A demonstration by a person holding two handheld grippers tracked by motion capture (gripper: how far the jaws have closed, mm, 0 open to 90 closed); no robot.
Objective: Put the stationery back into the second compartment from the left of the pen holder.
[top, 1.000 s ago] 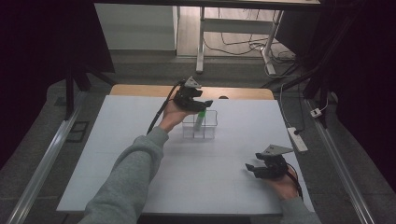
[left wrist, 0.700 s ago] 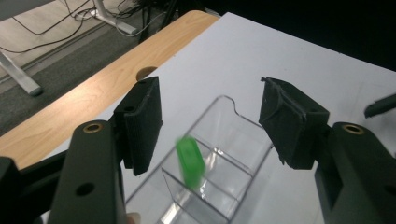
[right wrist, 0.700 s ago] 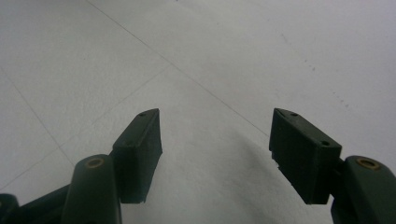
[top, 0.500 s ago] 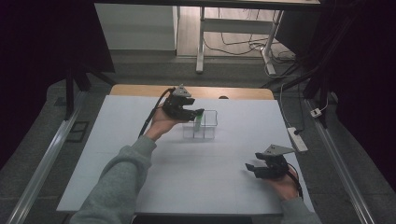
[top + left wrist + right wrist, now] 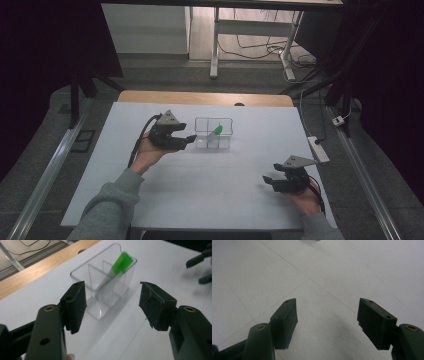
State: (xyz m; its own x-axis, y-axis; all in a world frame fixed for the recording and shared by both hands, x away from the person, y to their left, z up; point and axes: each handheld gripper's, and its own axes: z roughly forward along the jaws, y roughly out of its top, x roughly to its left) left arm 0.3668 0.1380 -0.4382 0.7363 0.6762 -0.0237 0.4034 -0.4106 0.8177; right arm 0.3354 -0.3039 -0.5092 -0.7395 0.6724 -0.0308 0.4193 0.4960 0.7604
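On the left half of the white surface, the left tongs have drawn back from the clear plastic three-compartment holder. A second ago they were over the holder with something green at their tips; half a second ago they were already shifting leftward; now they hover just beside its left end, apart from it. Their jaws stand released, wide apart with nothing between them, as the left gripper view makes plain: left tongs frame the holder without touching it.

Moving rightward, the small tube with the bright green cap now sits in the holder, leaning, cap end upward. From the left gripper view the tube tilts across a compartment towards the far end of the box, its cap near the rim; it is slightly blurred, so I judge it may only just have settled. Exactly which compartment its foot rests in I cannot tell.

That reads as the placing step done: the tube is delivered and let go, and the left hand is clearing away.

Further right, well apart from the holder, the right tongs rest near the front right of the surface, unchanged across the second. Their jaws are released too, spread over bare white surface in the right gripper view, right tongs holding nothing.
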